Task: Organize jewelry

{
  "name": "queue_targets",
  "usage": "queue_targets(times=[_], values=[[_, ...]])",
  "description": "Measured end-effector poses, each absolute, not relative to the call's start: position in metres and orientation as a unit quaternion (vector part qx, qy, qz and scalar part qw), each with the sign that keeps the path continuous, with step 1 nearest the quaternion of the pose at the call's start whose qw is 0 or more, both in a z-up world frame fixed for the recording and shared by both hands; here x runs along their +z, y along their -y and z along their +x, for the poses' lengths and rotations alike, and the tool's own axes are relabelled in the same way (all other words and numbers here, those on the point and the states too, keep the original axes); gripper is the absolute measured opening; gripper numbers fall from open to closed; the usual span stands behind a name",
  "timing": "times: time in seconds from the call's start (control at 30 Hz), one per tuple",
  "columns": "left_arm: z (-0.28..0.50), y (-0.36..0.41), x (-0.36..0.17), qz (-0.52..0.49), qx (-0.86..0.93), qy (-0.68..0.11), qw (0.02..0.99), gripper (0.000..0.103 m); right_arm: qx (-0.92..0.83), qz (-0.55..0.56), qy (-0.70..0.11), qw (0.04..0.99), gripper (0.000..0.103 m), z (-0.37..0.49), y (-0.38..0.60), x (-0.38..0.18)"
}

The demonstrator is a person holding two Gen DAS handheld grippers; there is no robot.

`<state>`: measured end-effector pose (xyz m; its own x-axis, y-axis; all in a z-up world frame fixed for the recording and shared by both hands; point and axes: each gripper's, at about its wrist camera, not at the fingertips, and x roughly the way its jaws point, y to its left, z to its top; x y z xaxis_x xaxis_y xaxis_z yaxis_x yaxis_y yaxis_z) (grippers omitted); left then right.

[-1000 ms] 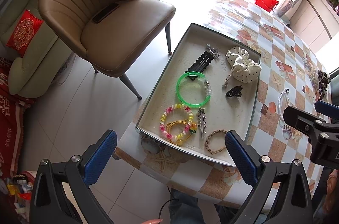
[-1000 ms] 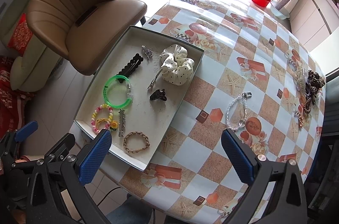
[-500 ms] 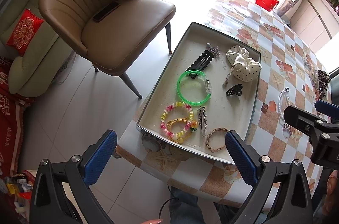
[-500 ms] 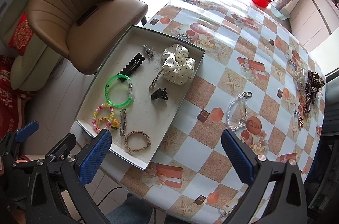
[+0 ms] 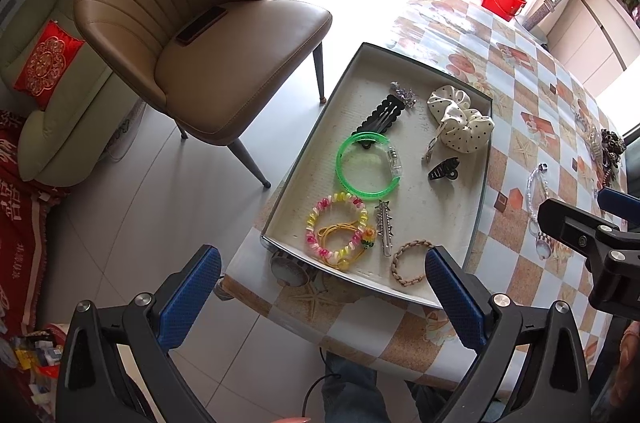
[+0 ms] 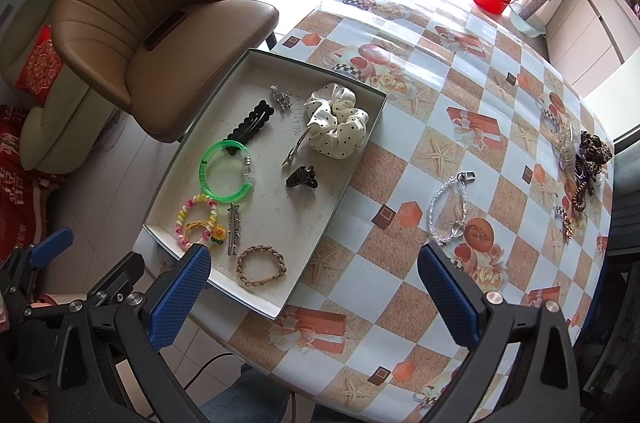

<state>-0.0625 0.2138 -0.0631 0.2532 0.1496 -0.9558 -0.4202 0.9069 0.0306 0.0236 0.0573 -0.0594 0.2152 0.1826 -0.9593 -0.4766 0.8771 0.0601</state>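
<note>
A shallow grey tray (image 6: 256, 63) (image 5: 360, 63) sits at the table's left edge. It holds a green bangle (image 6: 226, 171) (image 5: 366, 165), a spotted white scrunchie (image 6: 336, 125) (image 5: 460, 119), a black claw clip (image 6: 302, 177) (image 5: 444, 170), black hair clips (image 6: 250, 125), a pink and yellow coil bracelet (image 6: 196, 221) (image 5: 336, 223), a silver clip (image 6: 233, 229) and a braided tan bracelet (image 6: 260, 265) (image 5: 412, 263). A clear bead bracelet (image 6: 448, 209) (image 5: 534, 185) lies on the tablecloth. My left gripper (image 5: 320, 291) and right gripper (image 6: 314, 289) hover open and empty above the near edge.
A pile of dark hair ties and clips (image 6: 588, 163) lies at the table's far right. A tan chair (image 6: 160, 35) with a phone on its seat stands left of the table. A person's legs (image 5: 352, 395) show below the near table edge.
Both grippers have drifted very slightly; the scene sits a touch lower and to the right in the views. Nothing was picked up or put down.
</note>
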Motion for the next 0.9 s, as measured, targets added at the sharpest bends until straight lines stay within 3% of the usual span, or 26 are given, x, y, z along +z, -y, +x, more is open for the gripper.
queue_targets(times=[0.9], values=[[-0.0641, -0.2201, -0.0667, -0.112, 0.182, -0.585, 0.782, 0.103, 0.214, -0.125, -0.590, 0.769, 0.103, 0.0227, -0.0577, -0.0610]])
